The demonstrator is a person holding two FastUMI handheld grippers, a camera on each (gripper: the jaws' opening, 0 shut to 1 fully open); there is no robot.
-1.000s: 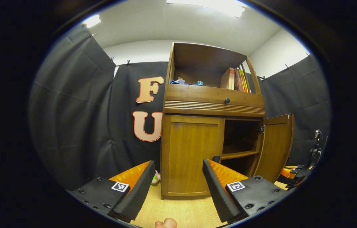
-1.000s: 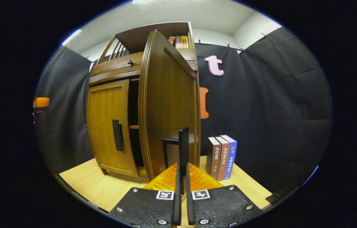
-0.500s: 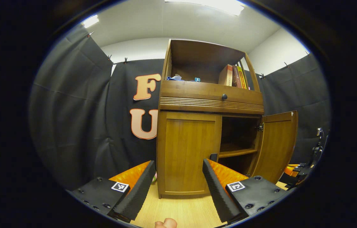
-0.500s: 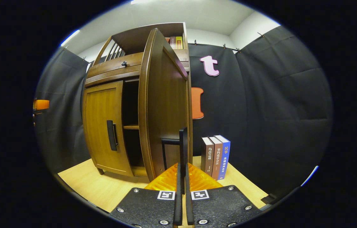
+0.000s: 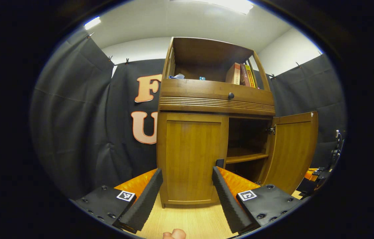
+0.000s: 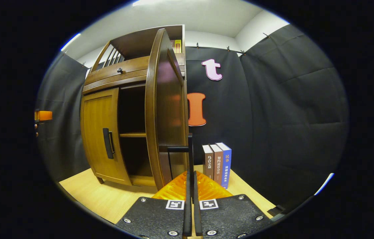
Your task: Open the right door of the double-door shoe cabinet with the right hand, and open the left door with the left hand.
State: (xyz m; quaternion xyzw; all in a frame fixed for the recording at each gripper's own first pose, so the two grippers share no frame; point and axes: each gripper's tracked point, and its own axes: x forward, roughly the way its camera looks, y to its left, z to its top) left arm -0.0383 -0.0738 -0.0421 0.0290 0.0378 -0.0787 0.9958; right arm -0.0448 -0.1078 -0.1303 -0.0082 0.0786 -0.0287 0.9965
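A: Where does the shoe cabinet (image 5: 217, 103) stand in all this?

B: On the pale wood floor (image 5: 190, 222), against the black cloth wall. Its right door (image 6: 165, 109) is swung well out; the shelf (image 5: 246, 158) inside shows. The left door (image 5: 192, 157) sits flush and closed.

A: And the tools?

B: The right gripper (image 6: 190, 186) has its fingers pinched together on the right door's dark handle (image 6: 189, 149), gripping it. The left gripper (image 5: 187, 186) hangs with its fingers spread wide, holding nothing, in front of the left door and apart from it.

A: So what makes the step go well?

B: I'd judge the right door is nearly done. Follow the hinge's arc, don't drag straight back, and stop short of the three books (image 6: 217, 164) standing near the door's far side. Then let go cleanly.

A: And the left?

B: Its handle (image 6: 108, 143) lies on the door's inner edge. Bring the spread fingers either side of that bar, square to it, close firmly, then pull along the arc.
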